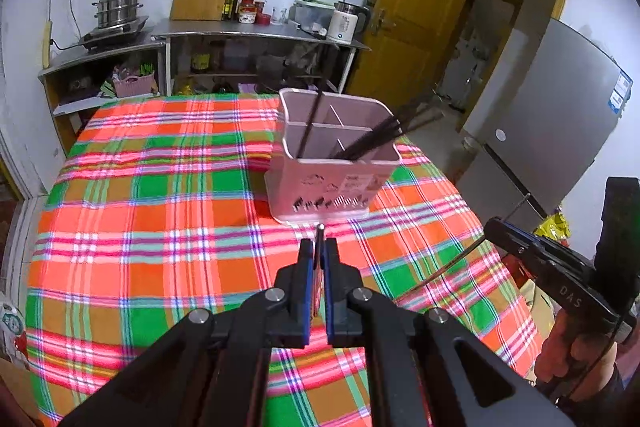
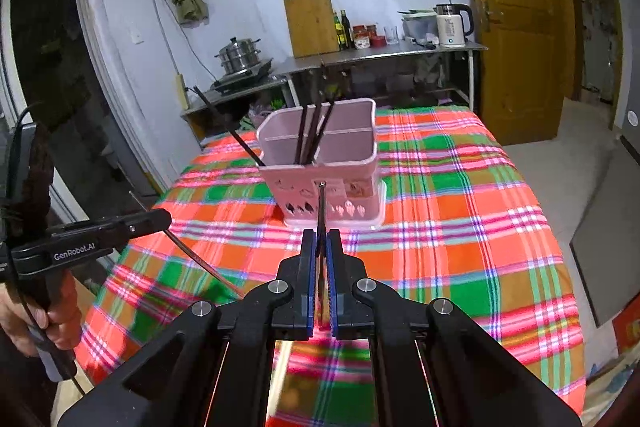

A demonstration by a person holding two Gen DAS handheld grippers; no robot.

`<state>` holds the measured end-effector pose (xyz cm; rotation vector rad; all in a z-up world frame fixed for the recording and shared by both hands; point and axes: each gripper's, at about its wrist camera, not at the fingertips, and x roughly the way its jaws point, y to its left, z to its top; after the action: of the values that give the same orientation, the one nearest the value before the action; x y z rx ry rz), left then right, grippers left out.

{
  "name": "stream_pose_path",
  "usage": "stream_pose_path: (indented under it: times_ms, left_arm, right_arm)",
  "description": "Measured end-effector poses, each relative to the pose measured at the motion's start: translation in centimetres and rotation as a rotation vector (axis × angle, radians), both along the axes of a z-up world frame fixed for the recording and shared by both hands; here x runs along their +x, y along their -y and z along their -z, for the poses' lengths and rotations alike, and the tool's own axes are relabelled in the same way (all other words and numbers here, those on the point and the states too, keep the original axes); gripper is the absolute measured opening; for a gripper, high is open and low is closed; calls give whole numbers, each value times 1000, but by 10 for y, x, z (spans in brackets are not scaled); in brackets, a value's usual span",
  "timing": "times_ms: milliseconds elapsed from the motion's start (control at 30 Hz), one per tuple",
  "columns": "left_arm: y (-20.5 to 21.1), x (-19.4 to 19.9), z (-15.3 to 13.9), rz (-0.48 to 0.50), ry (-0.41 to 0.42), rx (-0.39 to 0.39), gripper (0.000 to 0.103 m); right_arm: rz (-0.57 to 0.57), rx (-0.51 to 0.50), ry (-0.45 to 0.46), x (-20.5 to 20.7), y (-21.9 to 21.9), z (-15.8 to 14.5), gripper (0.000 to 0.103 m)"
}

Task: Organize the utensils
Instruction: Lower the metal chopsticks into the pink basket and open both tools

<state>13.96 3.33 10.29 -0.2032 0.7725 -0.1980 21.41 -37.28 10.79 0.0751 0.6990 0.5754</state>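
A pink divided utensil holder (image 1: 332, 183) stands on the plaid tablecloth, with several dark chopsticks (image 1: 372, 141) leaning inside it; it also shows in the right wrist view (image 2: 320, 163). My left gripper (image 1: 319, 255) is shut on a thin metal utensil (image 1: 319, 233), held just in front of the holder. My right gripper (image 2: 321, 247) is shut on a thin dark chopstick (image 2: 321, 207) whose tip points at the holder's front wall. Each gripper shows at the edge of the other's view: the right gripper (image 1: 512, 231) and the left gripper (image 2: 160, 217).
The table carries a bright plaid tablecloth (image 1: 160, 207). Behind it stand steel shelves (image 1: 256, 35) with a steamer pot (image 1: 118, 7), cutting board, bottles and kettle (image 1: 344, 23). A yellow door (image 1: 424, 15) and a grey fridge (image 1: 552, 115) are to the right.
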Motion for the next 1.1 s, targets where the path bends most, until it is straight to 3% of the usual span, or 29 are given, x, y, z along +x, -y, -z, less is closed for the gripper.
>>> stream_pose_path:
  times_ms: [400,767,1100]
  left_arm:
    - [-42,47,-35,-110,78,-18,5]
    - [-54,89,-74,-117,186,-81,5]
    - [-46,121,-55,-82,164,-124,5]
  right_arm:
    - [-3,111,77,40,-28,-33,4]
    - [23,197,181,78,-46,-74,5]
    - [47,150,161,100,-68,-53,5]
